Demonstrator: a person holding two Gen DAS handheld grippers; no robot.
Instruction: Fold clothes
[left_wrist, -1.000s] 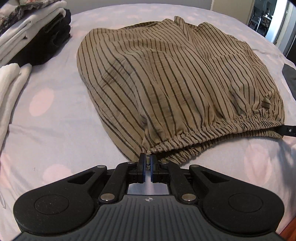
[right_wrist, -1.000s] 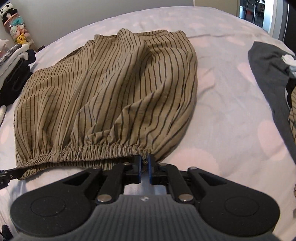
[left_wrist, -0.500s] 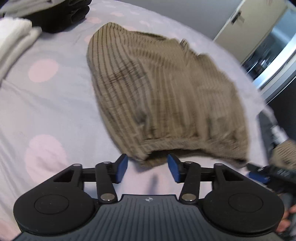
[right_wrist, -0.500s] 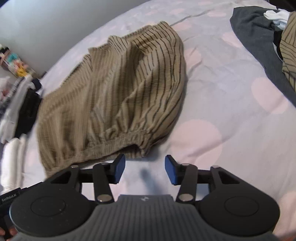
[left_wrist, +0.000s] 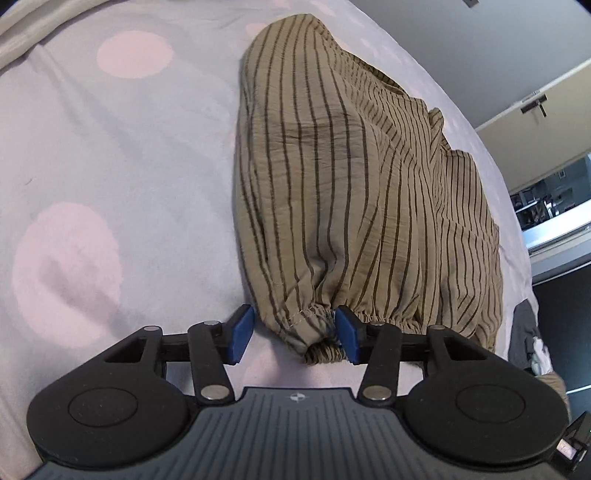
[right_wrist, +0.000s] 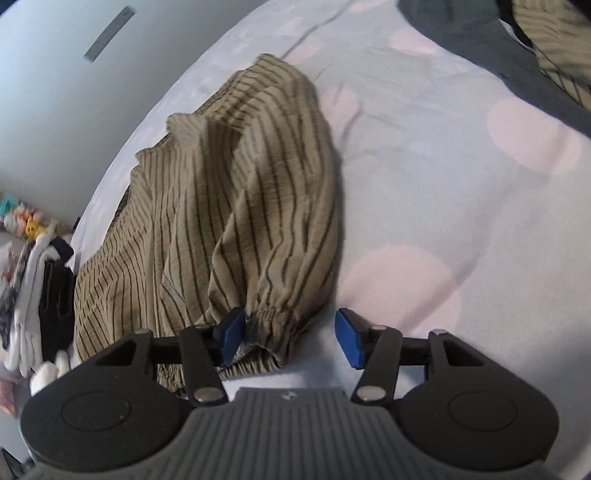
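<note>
I have the striped garment (left_wrist: 354, 192) lying on the bed (left_wrist: 110, 177), spread with its gathered elastic edge (left_wrist: 369, 317) turned toward me. It looks doubled over: at the near corners I see one gathered layer above another, though I cannot tell how many folds are in it. The cloth is rumpled and puffy, with a ridge standing up along the far edge in the right view, so by my reading it is not yet a tidy packet.

My left gripper (left_wrist: 293, 334) is spread wide, its blue pads on either side of the garment's near left corner, with the elastic bunched between them but not pinched. My right gripper (right_wrist: 290, 338) is also wide open at the near right corner; one pad sits against the gathered hem (right_wrist: 269, 317) and the other stands over bare sheet. Neither tool grips anything.

As a judgement, the garment is partway along: flat enough to work with, too wide and loose to count as finished. Both open tools at its two near corners fit either letting go after laying the edge down or being about to take the corners; these views alone do not settle which.

Elsewhere, a stack of folded clothes (right_wrist: 40, 302) sits at the left edge of the right view, and a dark garment (right_wrist: 472, 33) with another striped piece (right_wrist: 554, 44) lies at the far right, seemingly unfolded.
</note>
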